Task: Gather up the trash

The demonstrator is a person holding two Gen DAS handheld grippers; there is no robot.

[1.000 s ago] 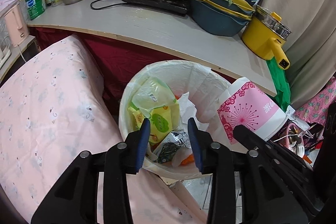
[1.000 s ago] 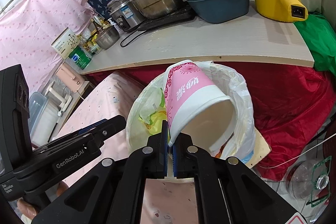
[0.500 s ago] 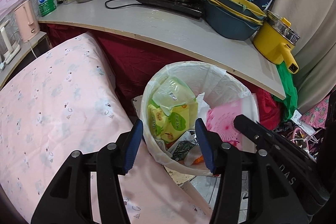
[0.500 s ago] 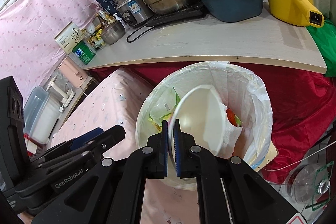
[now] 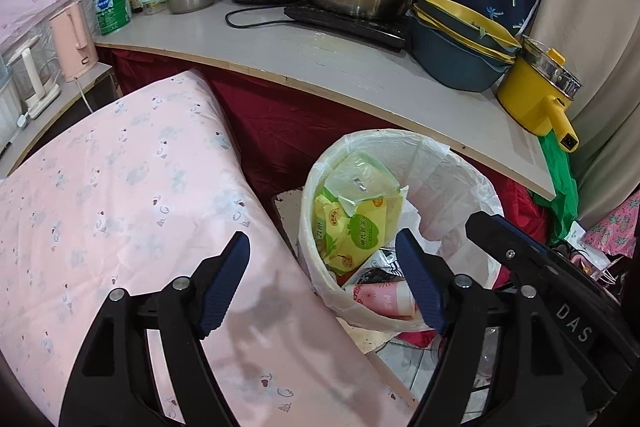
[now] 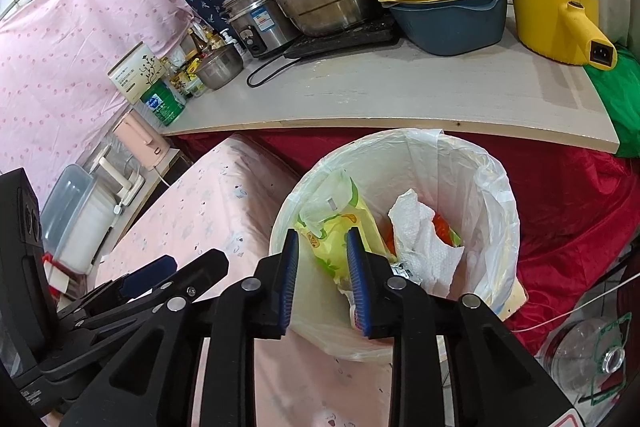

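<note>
1. The pink paper cup (image 5: 382,301) lay inside the trash bin (image 5: 472,183), low at the near side. Its wall was pink with a darker floral print and white lettering; only a strip of it showed past my finger.
2. It lay on its side, long axis running roughly left to right in my left wrist view. Which end was the mouth I could not tell. From my right wrist view I could not make the cup out.
3. My left gripper (image 5: 324,281) stood wide open, jaws just having opened, nothing between the pads; one finger hung over the pink bedding (image 5: 120,195), the other over the bin's near rim.
4. My right gripper (image 6: 322,275) was partly open above the bin, jaws just having parted, pads pressing on nothing.
5. The bin was round, lined with a thin, wrinkled, translucent white bag (image 6: 496,195) folded over its rim.
6. Beside the cup: glossy yellow-green snack wrappers (image 5: 356,223), a crumpled white paper towel (image 6: 420,239) with a dimpled texture, something orange under it.
7. Behind the bin: dark red cloth (image 6: 568,211) under a pale countertop (image 6: 400,95).
</note>
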